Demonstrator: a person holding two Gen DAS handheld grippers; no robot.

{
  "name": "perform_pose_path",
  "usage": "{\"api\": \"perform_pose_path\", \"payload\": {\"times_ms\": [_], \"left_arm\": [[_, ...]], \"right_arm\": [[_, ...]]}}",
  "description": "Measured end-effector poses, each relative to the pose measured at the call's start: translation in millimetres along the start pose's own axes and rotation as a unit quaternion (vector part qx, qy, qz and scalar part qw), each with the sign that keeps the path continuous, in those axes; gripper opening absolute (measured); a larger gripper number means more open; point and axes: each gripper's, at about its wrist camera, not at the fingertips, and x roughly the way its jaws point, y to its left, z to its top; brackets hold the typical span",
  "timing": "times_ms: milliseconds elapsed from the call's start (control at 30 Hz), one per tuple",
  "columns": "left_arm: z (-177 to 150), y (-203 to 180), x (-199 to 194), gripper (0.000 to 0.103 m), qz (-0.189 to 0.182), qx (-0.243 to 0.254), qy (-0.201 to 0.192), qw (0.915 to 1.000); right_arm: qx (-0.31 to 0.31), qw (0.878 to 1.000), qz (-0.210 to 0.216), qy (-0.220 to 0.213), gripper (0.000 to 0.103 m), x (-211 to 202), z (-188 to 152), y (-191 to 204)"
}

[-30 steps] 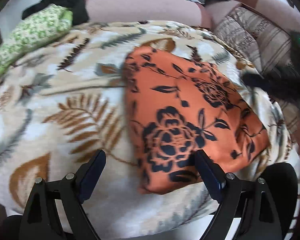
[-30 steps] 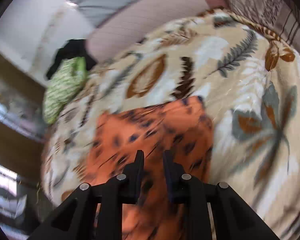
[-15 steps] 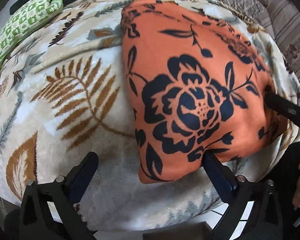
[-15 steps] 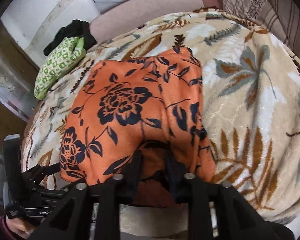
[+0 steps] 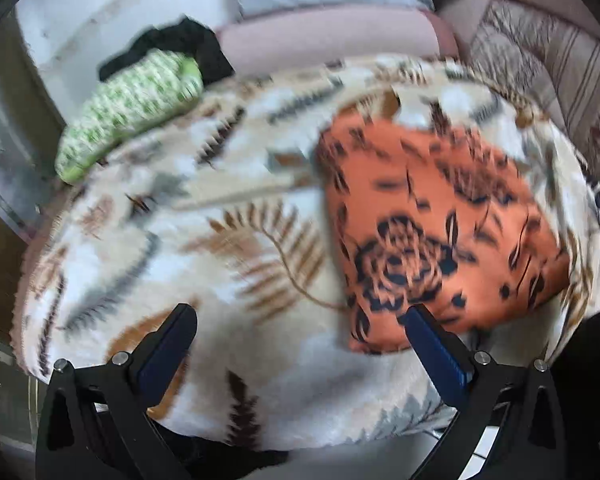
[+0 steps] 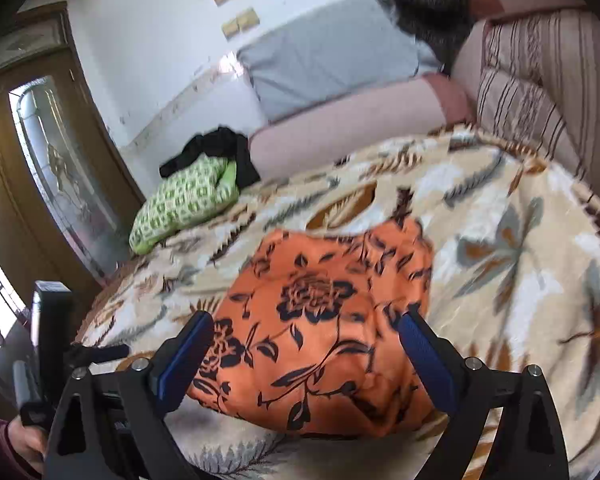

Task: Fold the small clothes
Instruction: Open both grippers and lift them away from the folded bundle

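— Fingers first: how do yours stand?

— Your left gripper (image 5: pixel 300 320) has its blue pads spread wide, with nothing between them but the leaf-print blanket (image 5: pixel 172 240). Its right-hand finger (image 5: pixel 432 340) sits at the near corner of the orange floral cloth (image 5: pixel 440 224); that view is smeared, so I can't tell whether it touches.

— And the right one?

— Your right gripper (image 6: pixel 304 348) is opening its jaws. The orange floral cloth (image 6: pixel 332 320) lies in the gap between them, folded and flat on the blanket, and neither pad presses on it.

— How are you holding them?

— You tip the left one steeply down at the blanket. The right one looks out more nearly level across the bed, low over the cloth's near edge.

— Does one view show more?

— Only the right view shows your left gripper's body (image 6: pixel 52 340) and your hand (image 6: pixel 20 440) on its grip, at the lower left, plus the wooden door (image 6: pixel 48 160). Both show the green patterned bundle (image 6: pixel 184 200) with dark clothing (image 6: pixel 216 152) at the blanket's far side.
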Motion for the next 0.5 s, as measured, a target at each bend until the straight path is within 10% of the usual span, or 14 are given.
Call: {"api": "perform_pose_path", "payload": {"times_ms": [500], "left_arm": [[28,29,-74,0.103,0.021,-0.040,-0.106,0.9934]], "right_arm": [[-0.036,0.993,-0.056,-0.095,0.096,-80,50,50]]}}
